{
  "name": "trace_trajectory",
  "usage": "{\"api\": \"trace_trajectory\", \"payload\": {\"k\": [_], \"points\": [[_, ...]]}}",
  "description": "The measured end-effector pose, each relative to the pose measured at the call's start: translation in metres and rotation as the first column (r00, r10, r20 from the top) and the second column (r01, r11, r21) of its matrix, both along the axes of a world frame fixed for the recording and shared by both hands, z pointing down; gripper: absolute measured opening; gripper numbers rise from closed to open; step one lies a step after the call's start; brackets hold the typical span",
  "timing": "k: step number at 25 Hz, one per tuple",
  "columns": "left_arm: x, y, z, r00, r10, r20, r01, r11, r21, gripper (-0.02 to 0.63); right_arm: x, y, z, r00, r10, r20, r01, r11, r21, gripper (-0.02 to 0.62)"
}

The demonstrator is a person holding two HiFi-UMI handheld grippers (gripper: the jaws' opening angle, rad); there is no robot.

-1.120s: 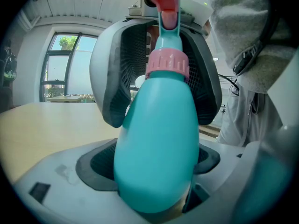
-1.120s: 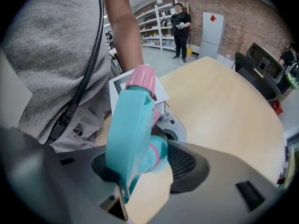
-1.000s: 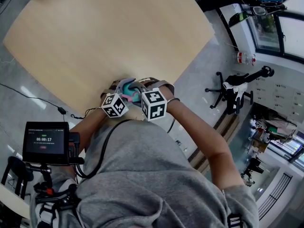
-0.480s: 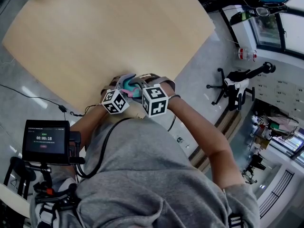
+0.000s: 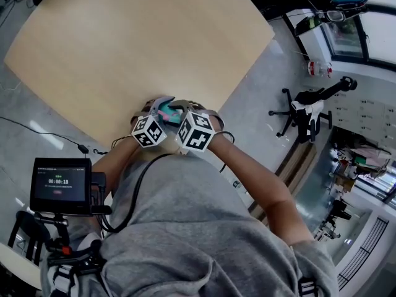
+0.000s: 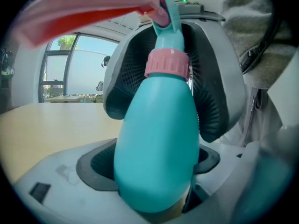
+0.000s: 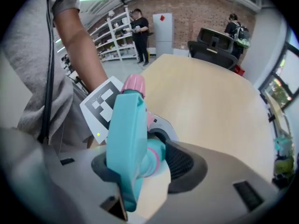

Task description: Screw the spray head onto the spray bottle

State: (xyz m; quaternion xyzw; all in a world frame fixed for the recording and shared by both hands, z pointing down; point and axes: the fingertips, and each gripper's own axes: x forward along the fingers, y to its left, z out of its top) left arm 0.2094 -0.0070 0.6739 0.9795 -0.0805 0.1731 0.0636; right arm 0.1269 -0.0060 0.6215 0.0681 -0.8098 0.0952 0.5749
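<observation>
The teal spray bottle point(image 6: 159, 139) lies along my left gripper point(image 6: 154, 171), whose jaws are shut on its body. A pink collar point(image 6: 168, 64) rings its neck, and the spray head with its pink trigger point(image 6: 93, 8) sits on top. My right gripper point(image 7: 140, 171) is shut on the teal spray head point(image 7: 128, 134), whose pink nozzle point(image 7: 134, 83) points away. In the left gripper view the right gripper's black pads point(image 6: 212, 101) flank the neck. In the head view both grippers meet at the bottle point(image 5: 166, 111) over the near edge of the wooden table point(image 5: 124, 42).
A small screen on a stand point(image 5: 60, 185) is at my lower left. An office chair point(image 5: 306, 113) stands on the floor to the right of the table. People point(image 7: 140, 29) and shelves point(image 7: 110, 36) are at the far end of the room.
The right gripper's marker cube has turned and shifted slightly left toward the left one. The pink trigger seen between the cubes is now mostly hidden.
</observation>
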Motion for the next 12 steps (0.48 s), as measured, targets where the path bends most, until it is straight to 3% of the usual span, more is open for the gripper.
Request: {"api": "trace_trajectory", "payload": {"k": [3, 7, 9, 12], "points": [[0.0, -0.002, 0.0, 1.0, -0.004, 0.0, 0.004, 1.0, 0.001, 0.411, 0.001, -0.007, 0.0, 0.988, 0.152, 0.03, -0.153, 0.988, 0.027, 0.215], [0.0, -0.005, 0.001, 1.0, -0.018, -0.001, 0.018, 1.0, -0.001, 0.411, 0.0, -0.015, 0.001, 0.949, 0.31, 0.064, -0.314, 0.948, 0.062, 0.215], [0.0, -0.006, 0.003, 1.0, -0.018, -0.002, 0.018, 1.0, -0.003, 0.411, -0.001, -0.016, 0.002, 0.943, 0.319, 0.091, -0.325, 0.944, 0.054, 0.215], [0.001, -0.008, 0.004, 1.0, -0.016, -0.002, 0.016, 1.0, -0.005, 0.411, 0.001, -0.014, 0.0, 0.974, 0.206, 0.097, -0.211, 0.976, 0.053, 0.215]]}}
